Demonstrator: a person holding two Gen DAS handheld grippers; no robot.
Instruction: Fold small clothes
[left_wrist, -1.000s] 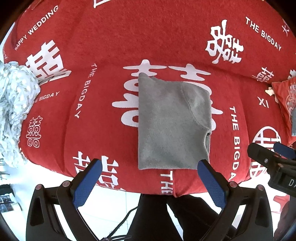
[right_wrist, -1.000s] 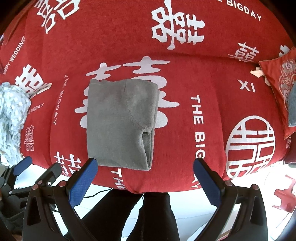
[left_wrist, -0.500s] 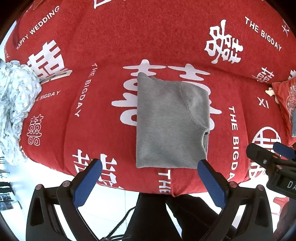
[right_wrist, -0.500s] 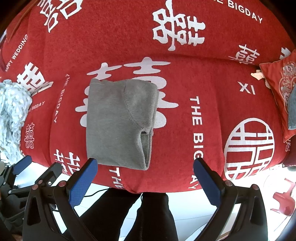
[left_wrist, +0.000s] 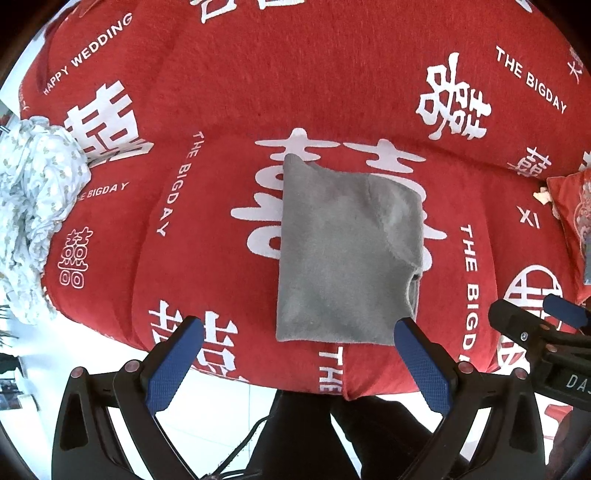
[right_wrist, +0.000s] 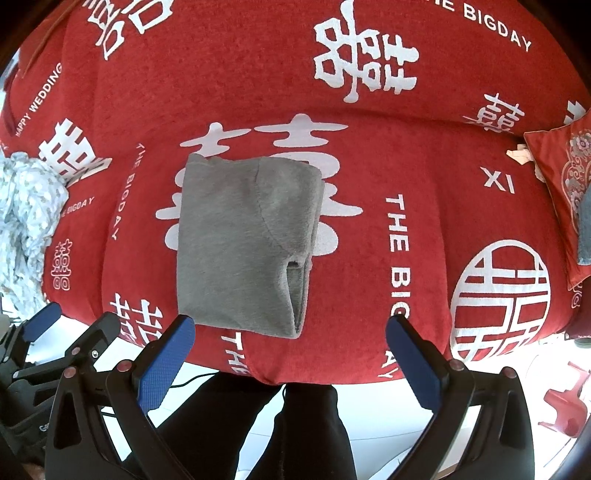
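A grey garment (left_wrist: 343, 254) lies folded into a neat rectangle on the red sofa cover (left_wrist: 221, 92); it also shows in the right wrist view (right_wrist: 243, 243). My left gripper (left_wrist: 299, 332) is open and empty, held above the sofa's front edge near the garment's near hem. My right gripper (right_wrist: 290, 334) is open and empty, just right of the garment's near edge. Each gripper shows in the other's view: the right one (left_wrist: 546, 325) at the far right, the left one (right_wrist: 62, 332) at the far left.
A crumpled white patterned cloth (left_wrist: 33, 210) lies at the sofa's left end, also in the right wrist view (right_wrist: 26, 221). A red embroidered cushion (right_wrist: 561, 192) with a grey item on it sits at the right. The person's dark trousers (right_wrist: 295, 424) stand below.
Both grippers have drifted slightly back and up from the sofa; the folded garment sits a little higher in both views. Nothing was grasped or let go.
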